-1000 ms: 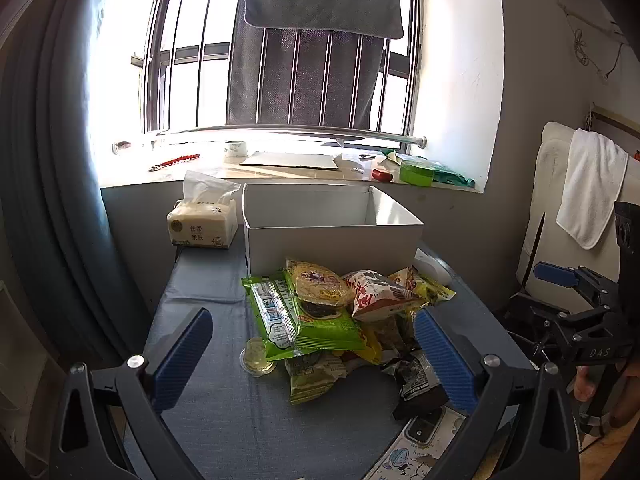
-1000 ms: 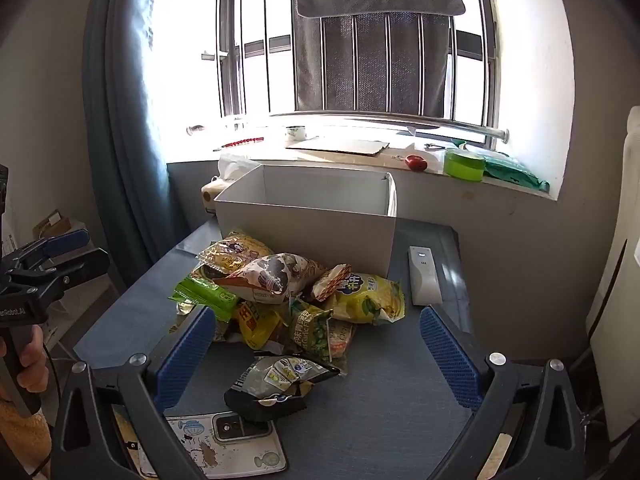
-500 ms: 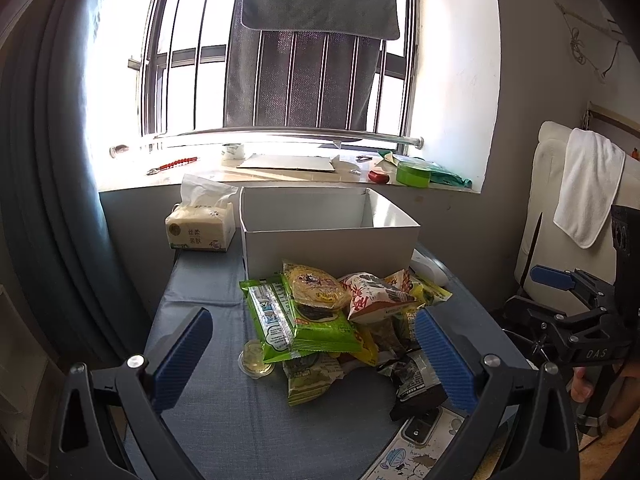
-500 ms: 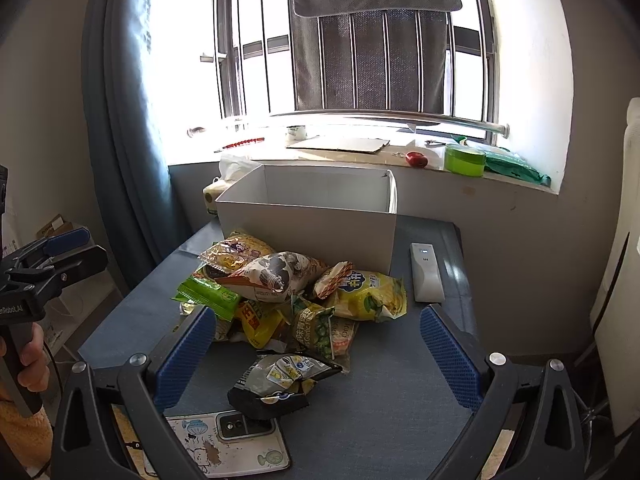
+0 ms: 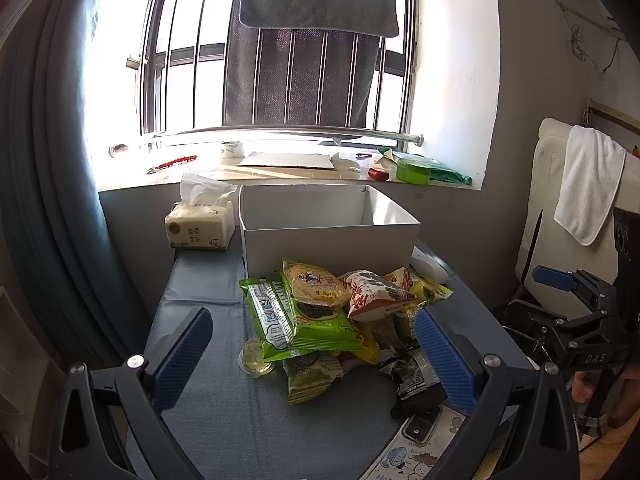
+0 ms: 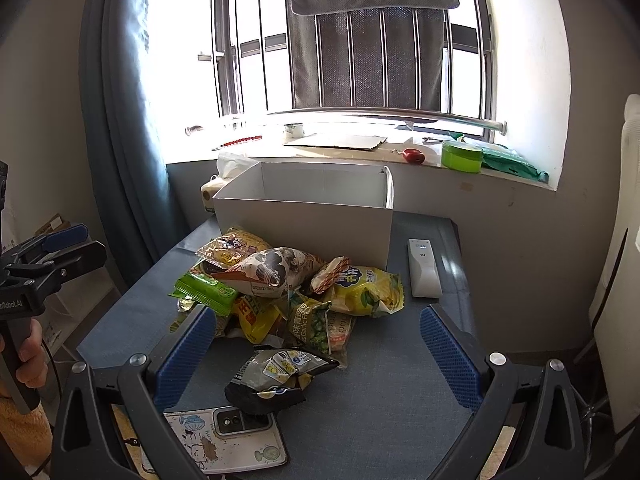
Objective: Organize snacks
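A pile of snack packets [image 5: 332, 312] lies on the blue table in front of an open white box [image 5: 328, 236]. The pile also shows in the right wrist view [image 6: 288, 288], with the white box [image 6: 304, 220] behind it. On top lie a green packet [image 5: 320, 320] and a red-and-white bag [image 5: 376, 294]. A dark packet [image 6: 276, 376] lies nearest the right gripper. My left gripper [image 5: 316, 356] is open and empty, short of the pile. My right gripper [image 6: 316, 354] is open and empty, just above the dark packet.
A tissue pack [image 5: 200, 228] stands left of the box. A white remote [image 6: 423, 268] lies right of the box. A phone [image 6: 228, 436] lies at the table's near edge. A small clear cup [image 5: 256, 360] sits left of the pile. A blue curtain [image 5: 44, 200] hangs at left.
Both grippers have edged slightly forward and tilted, so the scene shifts a little in view. The jaws stay open and the snacks have not moved.
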The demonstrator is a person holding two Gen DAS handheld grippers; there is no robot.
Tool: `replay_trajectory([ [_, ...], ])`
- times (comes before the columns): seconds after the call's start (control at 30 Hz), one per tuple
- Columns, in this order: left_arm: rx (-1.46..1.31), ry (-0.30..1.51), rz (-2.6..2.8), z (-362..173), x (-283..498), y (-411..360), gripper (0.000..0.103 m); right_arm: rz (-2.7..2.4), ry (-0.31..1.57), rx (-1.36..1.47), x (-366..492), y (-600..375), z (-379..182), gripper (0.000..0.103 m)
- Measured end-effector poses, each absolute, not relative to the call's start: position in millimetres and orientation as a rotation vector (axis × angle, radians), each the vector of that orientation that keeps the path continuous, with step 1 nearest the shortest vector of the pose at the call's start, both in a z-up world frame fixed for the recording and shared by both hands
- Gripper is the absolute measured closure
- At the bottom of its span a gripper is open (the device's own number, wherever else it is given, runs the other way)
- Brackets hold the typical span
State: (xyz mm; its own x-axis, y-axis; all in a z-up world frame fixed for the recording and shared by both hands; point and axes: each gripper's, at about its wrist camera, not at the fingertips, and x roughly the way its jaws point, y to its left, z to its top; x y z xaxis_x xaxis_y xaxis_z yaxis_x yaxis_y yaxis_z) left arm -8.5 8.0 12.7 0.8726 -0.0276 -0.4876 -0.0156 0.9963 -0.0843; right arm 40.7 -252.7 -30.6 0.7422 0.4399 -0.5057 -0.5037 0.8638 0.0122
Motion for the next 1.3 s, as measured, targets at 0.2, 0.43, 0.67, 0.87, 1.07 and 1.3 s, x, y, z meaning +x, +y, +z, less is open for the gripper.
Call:
replay_trajectory([
  [0.2,-0.088,0.514,-0.004,12,-8,8,0.000,0.523,0.532,-0.126,41,-252,-33,0.000],
  [0.43,-0.072,0.505,0.015,12,-10,8,0.000,0.524,0.528,-0.131,40,-254,-33,0.000],
  [0.67,-0.080,0.511,0.016,12,-7,9,0.000,0.521,0.535,-0.128,40,-255,-35,0.000],
  [0.87,-0.083,0.513,0.023,11,-7,10,0.000,0.533,0.551,-0.123,42,-254,-39,0.000],
  [1.07,-0.088,0.510,0.035,11,-6,12,0.000,0.563,0.567,-0.130,41,-248,-43,0.000],
  [1.3,-0.077,0.499,0.033,10,-5,15,0.000,0.570,0.591,-0.165,41,-238,-51,0.000],
])
